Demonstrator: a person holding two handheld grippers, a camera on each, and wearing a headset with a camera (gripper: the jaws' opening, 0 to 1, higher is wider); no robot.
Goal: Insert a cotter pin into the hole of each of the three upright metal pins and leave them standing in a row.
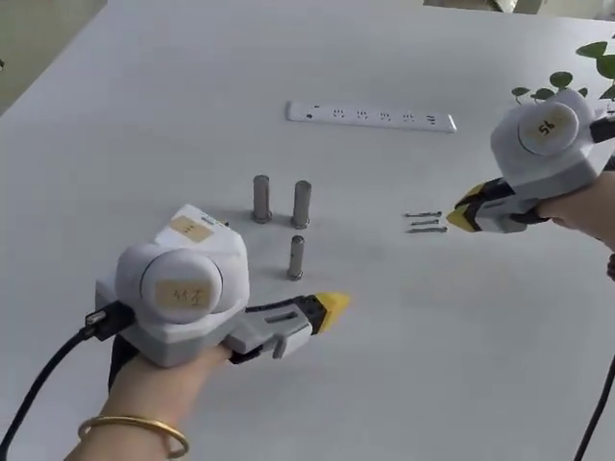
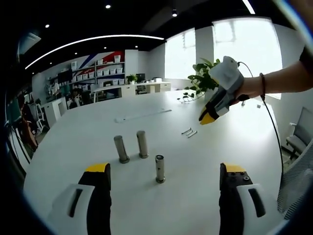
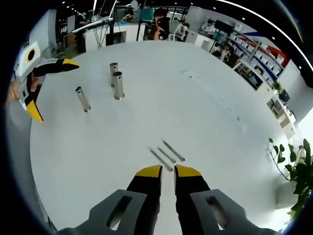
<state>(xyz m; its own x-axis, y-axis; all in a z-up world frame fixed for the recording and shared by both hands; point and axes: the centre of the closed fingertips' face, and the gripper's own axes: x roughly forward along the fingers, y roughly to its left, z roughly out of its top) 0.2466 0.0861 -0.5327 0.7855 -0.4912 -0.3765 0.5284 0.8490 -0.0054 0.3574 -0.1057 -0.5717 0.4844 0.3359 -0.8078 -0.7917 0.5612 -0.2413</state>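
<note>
Three upright metal pins stand mid-table: two side by side [image 1: 261,199] [image 1: 302,204] and a shorter one [image 1: 296,257] in front. Three cotter pins [image 1: 424,222] lie flat to their right. My left gripper [image 1: 325,307] hovers just right of the front pin [image 2: 160,169]; in its own view the left gripper [image 2: 165,171] is open and empty. My right gripper [image 1: 461,219] hangs just short of the cotter pins [image 3: 166,155]. The right gripper [image 3: 168,172] has its jaws together with nothing in them. The upright pins [image 3: 118,85] stand beyond.
A white power strip [image 1: 371,116] lies at the back of the table. A potted plant [image 1: 586,67] stands at the far right edge. The pale tabletop [image 1: 192,115] is wide. Shelves, desks and people fill the room beyond it.
</note>
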